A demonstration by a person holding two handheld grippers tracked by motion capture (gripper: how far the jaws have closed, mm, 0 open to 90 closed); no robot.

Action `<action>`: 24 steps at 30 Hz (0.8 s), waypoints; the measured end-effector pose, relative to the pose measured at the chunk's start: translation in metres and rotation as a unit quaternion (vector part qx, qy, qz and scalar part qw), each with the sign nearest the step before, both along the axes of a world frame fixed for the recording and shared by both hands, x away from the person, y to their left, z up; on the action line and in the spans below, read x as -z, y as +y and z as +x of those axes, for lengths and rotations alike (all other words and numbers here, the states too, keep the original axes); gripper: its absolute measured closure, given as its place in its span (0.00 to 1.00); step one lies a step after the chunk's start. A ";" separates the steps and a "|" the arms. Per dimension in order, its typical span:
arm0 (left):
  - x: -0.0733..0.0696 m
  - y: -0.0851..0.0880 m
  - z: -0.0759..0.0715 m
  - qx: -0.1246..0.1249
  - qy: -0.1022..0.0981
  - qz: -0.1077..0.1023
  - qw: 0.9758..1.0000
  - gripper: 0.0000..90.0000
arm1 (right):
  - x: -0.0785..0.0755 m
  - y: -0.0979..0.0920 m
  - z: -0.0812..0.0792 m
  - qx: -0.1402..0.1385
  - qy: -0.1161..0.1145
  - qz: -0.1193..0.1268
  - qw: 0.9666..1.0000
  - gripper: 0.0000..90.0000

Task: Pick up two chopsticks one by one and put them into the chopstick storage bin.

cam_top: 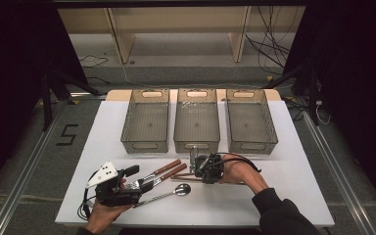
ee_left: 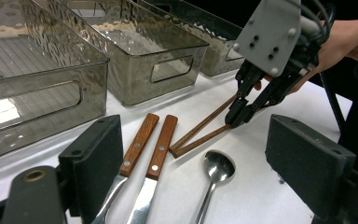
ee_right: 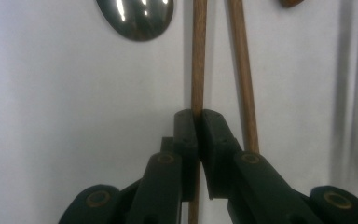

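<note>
Between the right gripper's [ee_right: 198,122] jaws: one wooden chopstick [ee_right: 198,56], pinched tight, lying on the white surface [ee_right: 74,116]; second chopstick [ee_right: 242,70] just outside the jaws, spoon bowl [ee_right: 135,16] beyond their tips. Ahead of the left gripper's [ee_left: 205,158] jaws, standing wide with nothing held: two wooden-handled utensils [ee_left: 149,144], side by side.
</note>
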State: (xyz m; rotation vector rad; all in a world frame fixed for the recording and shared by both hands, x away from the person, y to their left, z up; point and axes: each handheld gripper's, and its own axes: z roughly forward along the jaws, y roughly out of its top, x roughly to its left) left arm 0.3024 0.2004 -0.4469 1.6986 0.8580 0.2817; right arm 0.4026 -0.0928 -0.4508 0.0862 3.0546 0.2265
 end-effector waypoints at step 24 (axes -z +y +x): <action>-0.005 -0.013 0.002 0.008 0.013 -0.016 1.000 0.21 | -0.058 -0.032 0.007 0.141 0.004 0.263 0.955 0.95</action>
